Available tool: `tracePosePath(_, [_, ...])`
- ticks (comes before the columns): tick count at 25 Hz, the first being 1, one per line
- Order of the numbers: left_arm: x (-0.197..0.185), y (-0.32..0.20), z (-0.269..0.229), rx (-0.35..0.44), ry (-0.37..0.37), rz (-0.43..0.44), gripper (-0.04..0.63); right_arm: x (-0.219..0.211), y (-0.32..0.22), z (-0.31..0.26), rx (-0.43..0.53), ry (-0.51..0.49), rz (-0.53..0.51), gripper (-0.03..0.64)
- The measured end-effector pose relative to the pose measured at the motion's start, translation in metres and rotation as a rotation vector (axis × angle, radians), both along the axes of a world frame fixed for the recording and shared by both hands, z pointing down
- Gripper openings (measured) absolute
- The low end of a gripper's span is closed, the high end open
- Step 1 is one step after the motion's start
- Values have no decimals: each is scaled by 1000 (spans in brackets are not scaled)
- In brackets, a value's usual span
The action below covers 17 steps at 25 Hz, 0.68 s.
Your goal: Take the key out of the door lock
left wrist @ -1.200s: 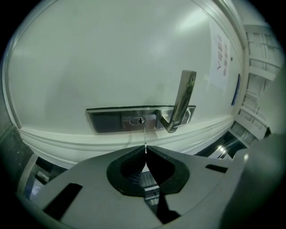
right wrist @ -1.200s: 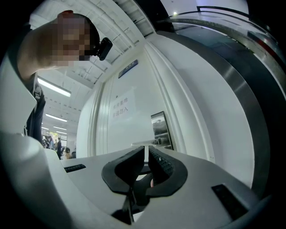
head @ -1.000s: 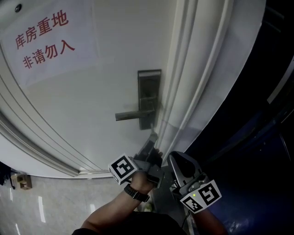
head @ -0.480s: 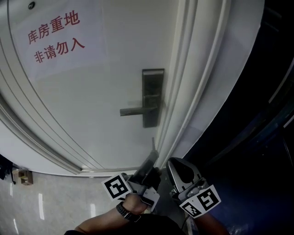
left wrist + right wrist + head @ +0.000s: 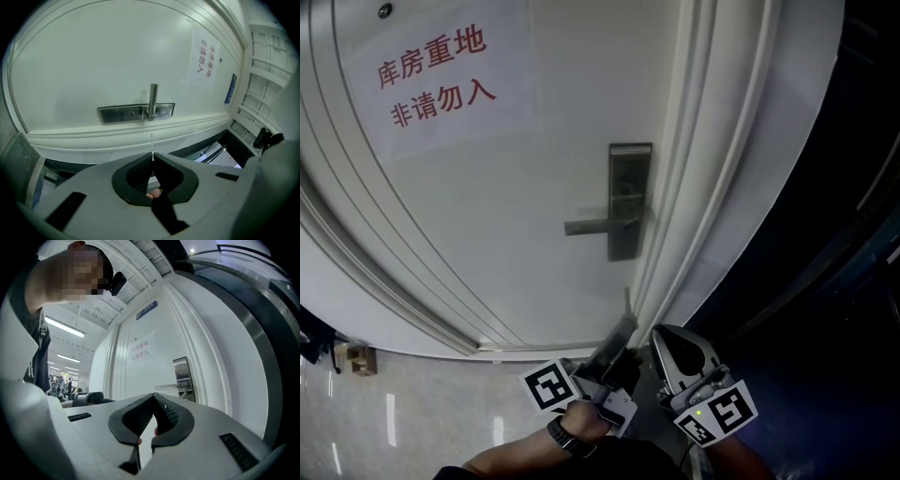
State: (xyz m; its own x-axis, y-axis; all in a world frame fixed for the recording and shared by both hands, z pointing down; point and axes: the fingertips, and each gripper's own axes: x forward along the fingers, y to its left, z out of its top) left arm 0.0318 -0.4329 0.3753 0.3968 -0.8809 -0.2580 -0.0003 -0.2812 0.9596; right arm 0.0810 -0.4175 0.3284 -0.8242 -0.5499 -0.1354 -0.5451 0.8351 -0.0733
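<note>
The white door carries a grey metal lock plate with a lever handle. In the left gripper view the plate shows its keyhole with nothing in it. My left gripper is shut on the key. The key's thin blade sticks out past the jaw tips, clear of the door and below the plate. My right gripper hangs just right of the left one, shut and holding nothing. Its own view shows the tips meeting, with the lock plate ahead.
A paper sign with red characters is stuck on the door's upper left. The white door frame runs along the right of the lock, with a dark area beyond it. Pale tiled floor lies at lower left. Distant people stand in a lit hall.
My left gripper has drawn back from the lock plate toward the person, with the key in it. The right gripper has barely shifted. The head view has swung a little left.
</note>
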Motion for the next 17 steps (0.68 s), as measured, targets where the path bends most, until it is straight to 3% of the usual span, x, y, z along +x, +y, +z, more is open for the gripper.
tracePosePath(17, [-6,-9,0,-11,14,26,8,-9,-7,-4,9,-3,24,14])
